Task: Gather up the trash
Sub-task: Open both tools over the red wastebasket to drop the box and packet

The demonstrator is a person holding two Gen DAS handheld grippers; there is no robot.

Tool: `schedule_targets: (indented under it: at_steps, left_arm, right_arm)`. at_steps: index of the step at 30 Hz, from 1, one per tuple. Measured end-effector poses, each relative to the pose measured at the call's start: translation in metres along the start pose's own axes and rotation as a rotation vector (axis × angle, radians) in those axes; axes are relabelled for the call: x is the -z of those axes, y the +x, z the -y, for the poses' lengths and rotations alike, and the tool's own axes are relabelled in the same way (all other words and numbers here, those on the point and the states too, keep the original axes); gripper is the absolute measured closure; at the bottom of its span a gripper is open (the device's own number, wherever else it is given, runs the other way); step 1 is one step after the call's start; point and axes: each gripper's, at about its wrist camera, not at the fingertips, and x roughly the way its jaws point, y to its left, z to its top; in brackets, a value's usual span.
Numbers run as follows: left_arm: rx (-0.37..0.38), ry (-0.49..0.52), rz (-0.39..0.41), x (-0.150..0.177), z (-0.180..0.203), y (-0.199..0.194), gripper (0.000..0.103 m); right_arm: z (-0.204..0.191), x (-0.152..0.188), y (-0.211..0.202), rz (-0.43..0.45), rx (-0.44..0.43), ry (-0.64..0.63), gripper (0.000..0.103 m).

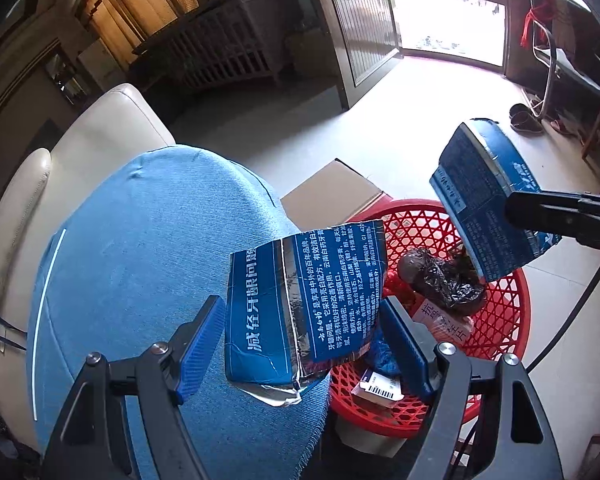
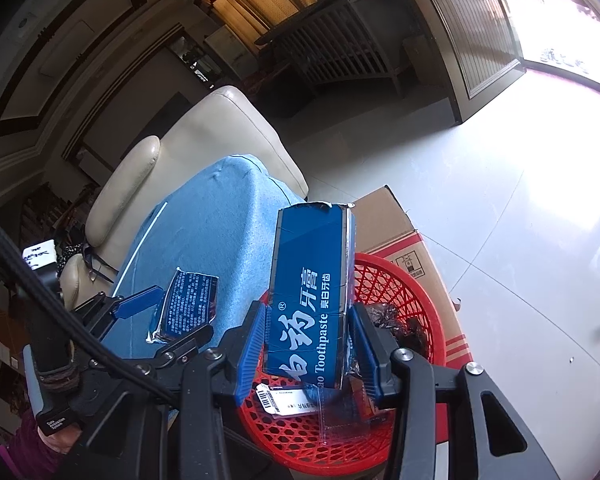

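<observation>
A torn blue toothpaste-box piece (image 1: pixel 300 300) with white print lies on the blue cloth (image 1: pixel 140 240) at its edge, beside the red mesh basket (image 1: pixel 516 320). My left gripper (image 1: pixel 302 344) stands open around it, both pads a little clear of its sides. My right gripper (image 2: pixel 310 348) is shut on a longer blue toothpaste box (image 2: pixel 312 292) and holds it upright over the red basket (image 2: pixel 432 300). From the left wrist view that box (image 1: pixel 480 200) hangs above the basket's far rim. The left gripper (image 2: pixel 168 320) and the torn piece (image 2: pixel 188 304) show at lower left in the right wrist view.
The basket holds a crumpled black bag (image 1: pixel 444 280), a barcoded packet (image 1: pixel 380 390) and other wrappers. A cardboard box (image 1: pixel 332 192) stands behind it on the pale tiled floor. The blue cloth covers a cream armchair (image 1: pixel 112 128). Shoes (image 1: pixel 524 118) lie far right.
</observation>
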Motion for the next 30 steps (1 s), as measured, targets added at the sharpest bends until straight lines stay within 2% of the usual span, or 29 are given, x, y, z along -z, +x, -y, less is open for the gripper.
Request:
schedule_targets:
  at_steps: [7, 13, 19, 25, 30]
  left_arm:
    - [0.064, -0.026, 0.012, 0.002, -0.006, -0.002, 0.022]
    - [0.089, -0.034, 0.038, 0.006, -0.009, -0.008, 0.022]
    - [0.109, -0.074, 0.078, 0.010, -0.021, -0.016, 0.022]
    - [0.100, -0.114, 0.112, 0.020, -0.036, -0.028, 0.022]
    - [0.050, -0.140, 0.131, 0.034, -0.048, -0.040, 0.022]
  right_arm:
    - [-0.002, 0.000, 0.001, -0.014, 0.008, 0.007, 0.054]
    - [-0.002, 0.000, 0.003, -0.031, -0.008, 0.047, 0.050]
    - [-0.013, 0.001, 0.004, -0.034, -0.004, 0.026, 0.049]
    - [-0.024, 0.003, 0.006, -0.033, -0.007, 0.007, 0.049]
    - [-0.039, 0.004, 0.004, -0.030, -0.017, -0.027, 0.049]
